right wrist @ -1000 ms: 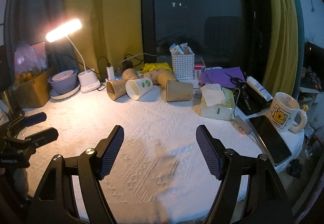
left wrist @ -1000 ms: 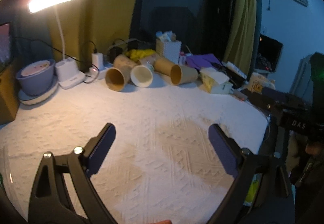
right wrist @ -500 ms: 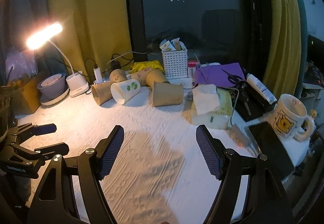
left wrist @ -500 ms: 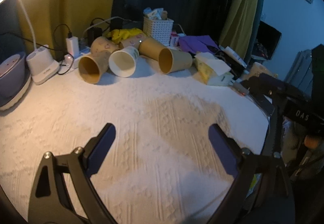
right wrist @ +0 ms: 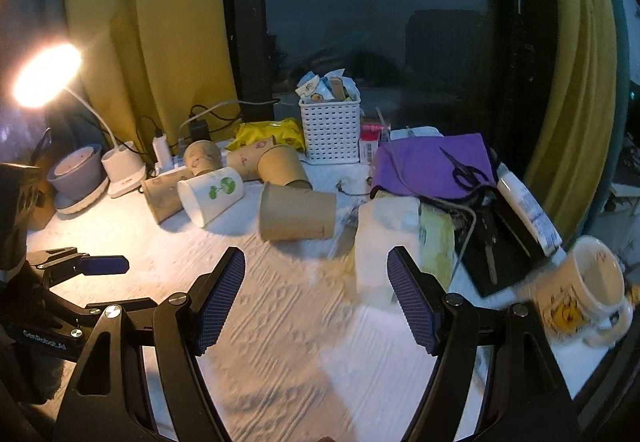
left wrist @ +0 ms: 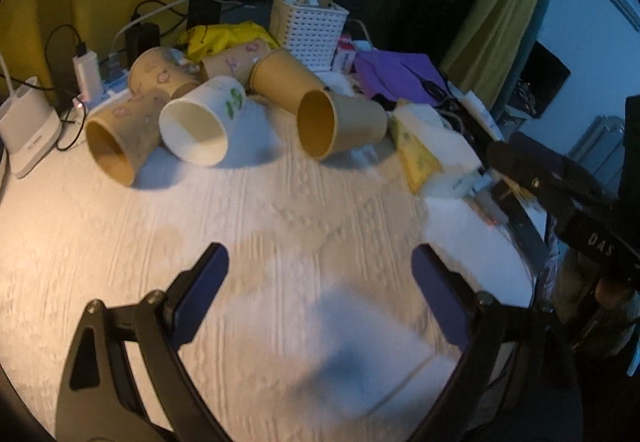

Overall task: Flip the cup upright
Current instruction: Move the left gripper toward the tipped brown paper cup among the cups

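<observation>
Several paper cups lie on their sides at the back of the white cloth. A brown cup [left wrist: 340, 122] [right wrist: 296, 212] is nearest, with a white cup with a green print [left wrist: 202, 122] [right wrist: 210, 194] and a patterned brown cup [left wrist: 120, 134] [right wrist: 162, 198] to its left. More cups lie behind them. My left gripper [left wrist: 320, 282] is open and empty, short of the cups. My right gripper [right wrist: 316, 290] is open and empty, in front of the brown cup. The left gripper also shows at the left of the right wrist view [right wrist: 100, 266].
A white basket [right wrist: 330, 130], yellow bag [right wrist: 268, 132], purple cloth with scissors [right wrist: 432, 162], tissue pack [right wrist: 404, 242] and a mug [right wrist: 588, 290] crowd the back and right. A lit desk lamp [right wrist: 120, 166] and a bowl [right wrist: 76, 166] stand at the left.
Both grippers have moved forward toward the cups, which now look larger and closer. Both stay open and empty.
</observation>
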Demonstrator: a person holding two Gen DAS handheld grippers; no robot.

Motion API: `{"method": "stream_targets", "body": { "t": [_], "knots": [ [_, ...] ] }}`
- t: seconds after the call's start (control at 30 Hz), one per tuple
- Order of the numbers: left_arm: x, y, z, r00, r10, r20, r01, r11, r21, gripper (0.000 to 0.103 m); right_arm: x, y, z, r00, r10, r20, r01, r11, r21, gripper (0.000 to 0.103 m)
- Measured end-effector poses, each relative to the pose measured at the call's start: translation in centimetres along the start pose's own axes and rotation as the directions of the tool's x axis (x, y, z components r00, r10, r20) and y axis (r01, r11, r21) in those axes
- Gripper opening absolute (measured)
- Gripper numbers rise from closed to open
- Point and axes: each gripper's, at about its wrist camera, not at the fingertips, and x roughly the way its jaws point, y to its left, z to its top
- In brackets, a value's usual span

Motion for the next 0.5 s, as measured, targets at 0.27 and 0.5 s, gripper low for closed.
{"method": "stream_targets", "body": {
  "t": [0.27, 0.5],
  "knots": [
    [2.7, 0.2, 4.2, 1.000, -0.018, 0.000, 0.018, 0.998, -0.058, 0.094, 3.5, -0.9, 2.8, 1.000, 0.012, -0.025, -0.013, 0.999, -0.039, 0.076],
    [5.1, -0.2, 7.8, 1.000, -0.016, 0.020, 0.017, 0.997, -0.074, 0.094, 6.1, -2.2, 4.9, 1.000, -0.003, -0.030, 0.002, 0.999, -0.040, 0.076]
  ]
}}
